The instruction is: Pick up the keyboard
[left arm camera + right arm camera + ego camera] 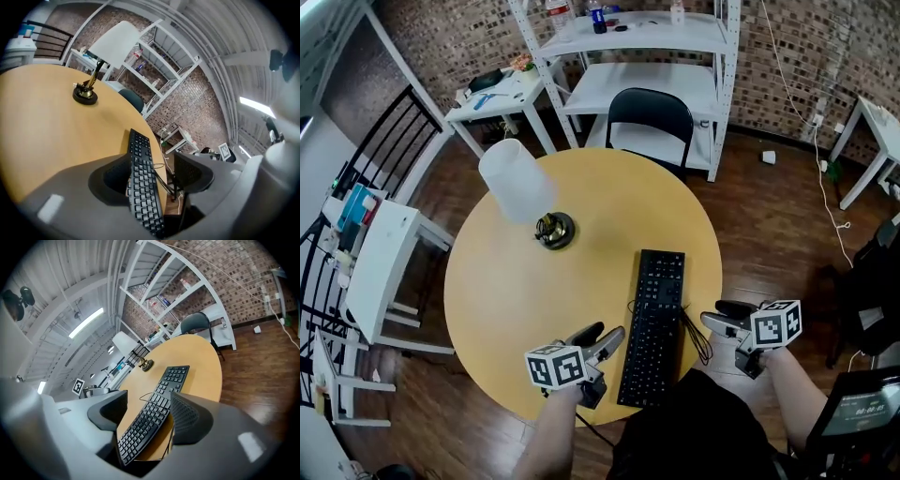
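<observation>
Holding left gripper (610, 330) low over near bench (506, 300) edge, fingers (110, 180) spread wide, gripping nothing; right gripper (713, 315) off right edge, likewise spread.

One keyboard (653, 323), one lamp (525, 187) and one round tabletop (506, 281) fill the scene. One thin black cable (698, 339) loops at the keyboard's edge. Two tongs are in frame, the left tongs (602, 336) and the right tongs (722, 315). Each carries one marker cube, making two: a left cube (555, 366) and a right cube (776, 323). Beyond the tabletop are one black chair (649, 117) and one white shelf unit (647, 37). The bottles (597, 17) on its top shelf are too small to count. Three white side tables ring the room: a back table (502, 94), a left table (380, 262) and a right table (881, 131).
</observation>
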Available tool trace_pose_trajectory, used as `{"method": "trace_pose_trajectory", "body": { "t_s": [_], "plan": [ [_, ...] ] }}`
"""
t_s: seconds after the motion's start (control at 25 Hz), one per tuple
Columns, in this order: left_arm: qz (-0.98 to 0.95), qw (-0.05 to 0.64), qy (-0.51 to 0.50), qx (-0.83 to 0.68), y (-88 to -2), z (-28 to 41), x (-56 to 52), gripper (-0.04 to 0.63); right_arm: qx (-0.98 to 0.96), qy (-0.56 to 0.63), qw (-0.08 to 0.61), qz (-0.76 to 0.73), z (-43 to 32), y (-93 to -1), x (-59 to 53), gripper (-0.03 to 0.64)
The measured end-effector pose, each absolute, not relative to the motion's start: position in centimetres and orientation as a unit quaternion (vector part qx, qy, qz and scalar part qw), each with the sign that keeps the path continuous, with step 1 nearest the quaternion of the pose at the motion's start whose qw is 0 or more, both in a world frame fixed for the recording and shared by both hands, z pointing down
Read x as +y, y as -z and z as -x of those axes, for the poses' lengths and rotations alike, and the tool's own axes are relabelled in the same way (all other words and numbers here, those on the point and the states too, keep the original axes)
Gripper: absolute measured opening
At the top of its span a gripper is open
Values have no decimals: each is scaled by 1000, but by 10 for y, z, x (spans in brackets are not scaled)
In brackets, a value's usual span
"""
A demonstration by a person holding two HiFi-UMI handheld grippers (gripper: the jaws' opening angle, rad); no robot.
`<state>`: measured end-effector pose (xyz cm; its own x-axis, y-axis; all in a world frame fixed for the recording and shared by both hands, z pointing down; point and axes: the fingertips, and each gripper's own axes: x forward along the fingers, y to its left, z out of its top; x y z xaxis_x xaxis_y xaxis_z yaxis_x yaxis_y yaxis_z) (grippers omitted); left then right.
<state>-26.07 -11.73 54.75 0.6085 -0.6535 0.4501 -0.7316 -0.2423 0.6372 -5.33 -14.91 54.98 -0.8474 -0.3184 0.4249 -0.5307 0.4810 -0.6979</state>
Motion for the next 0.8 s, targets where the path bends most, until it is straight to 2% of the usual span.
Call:
{"method": "trace_pose_trajectory", "body": {
  "t_s": [0.4,0.6,0.8],
  "plan": [
    [-740,495,-138,-434,-652,239,-152,285,-804,-527,144,-234,51,-630,-179,288],
    [-739,530,-146,-390,-677,221,-163,313,-784,-561,160,-210,67,-661,-184,301],
    [-738,549,-149,-363,-691,221,-163,313,-767,-589,145,-206,76,-674,-199,307]
  ]
}}
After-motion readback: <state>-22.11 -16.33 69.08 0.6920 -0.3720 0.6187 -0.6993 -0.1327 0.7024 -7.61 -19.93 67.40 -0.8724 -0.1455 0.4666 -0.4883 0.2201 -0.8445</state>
